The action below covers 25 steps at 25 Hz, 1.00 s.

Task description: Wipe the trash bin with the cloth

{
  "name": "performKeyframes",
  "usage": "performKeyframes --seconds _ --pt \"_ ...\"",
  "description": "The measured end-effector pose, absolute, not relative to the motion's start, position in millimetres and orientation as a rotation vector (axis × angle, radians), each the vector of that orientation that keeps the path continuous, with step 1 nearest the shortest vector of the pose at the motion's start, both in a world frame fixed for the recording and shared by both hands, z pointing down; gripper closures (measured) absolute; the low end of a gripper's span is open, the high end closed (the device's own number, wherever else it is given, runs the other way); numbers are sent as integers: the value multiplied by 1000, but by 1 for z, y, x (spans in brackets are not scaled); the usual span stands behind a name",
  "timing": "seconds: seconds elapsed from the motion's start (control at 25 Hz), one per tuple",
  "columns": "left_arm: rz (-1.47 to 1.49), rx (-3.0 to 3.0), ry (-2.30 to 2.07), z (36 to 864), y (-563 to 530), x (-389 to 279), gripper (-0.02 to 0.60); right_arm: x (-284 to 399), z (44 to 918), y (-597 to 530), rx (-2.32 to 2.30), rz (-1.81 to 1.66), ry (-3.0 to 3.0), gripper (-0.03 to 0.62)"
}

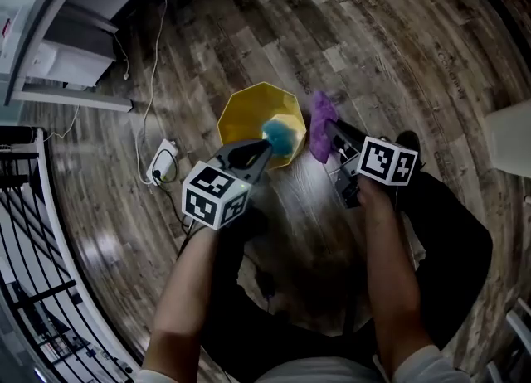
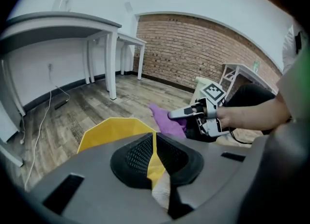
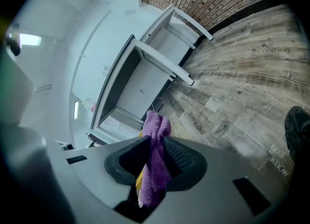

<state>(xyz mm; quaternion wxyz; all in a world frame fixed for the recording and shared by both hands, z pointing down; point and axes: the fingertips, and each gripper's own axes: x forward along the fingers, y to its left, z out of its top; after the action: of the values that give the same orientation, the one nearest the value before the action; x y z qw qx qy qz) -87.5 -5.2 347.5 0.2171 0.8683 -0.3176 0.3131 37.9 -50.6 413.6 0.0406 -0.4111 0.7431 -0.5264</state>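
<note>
A yellow faceted trash bin stands on the wood floor; the left gripper view shows it just beyond the jaws. My right gripper is shut on a purple cloth that hangs beside the bin's right rim. The cloth fills the jaws of that gripper and sticks out past the tips. The left gripper view shows the cloth and the right gripper as well. My left gripper is shut over the bin's near rim. A blurred teal patch sits at its tip; I cannot tell what it is.
A power strip and white cables lie on the floor left of the bin. White desks stand along the wall, with a brick wall behind. A black railing runs at the left. A dark shoe is near the right gripper.
</note>
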Motion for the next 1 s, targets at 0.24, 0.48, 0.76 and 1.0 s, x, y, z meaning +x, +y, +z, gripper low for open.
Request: performKeyframes --seconds 0.24,0.48,0.76,1.0 --pt "847 2315 -869 366 -5 -109 576 65 430 -51 -1297 -1635 2235 498" --pt "1005 2526 -739 371 1 -84 575 75 434 -48 -1335 -1630 2226 498" --pt "1344 2468 -630 378 -31 -129 529 72 431 -45 -1333 -1629 2326 497" --pt "1321 2464 -526 414 11 -100 489 61 454 -31 -1391 -1726 2301 497"
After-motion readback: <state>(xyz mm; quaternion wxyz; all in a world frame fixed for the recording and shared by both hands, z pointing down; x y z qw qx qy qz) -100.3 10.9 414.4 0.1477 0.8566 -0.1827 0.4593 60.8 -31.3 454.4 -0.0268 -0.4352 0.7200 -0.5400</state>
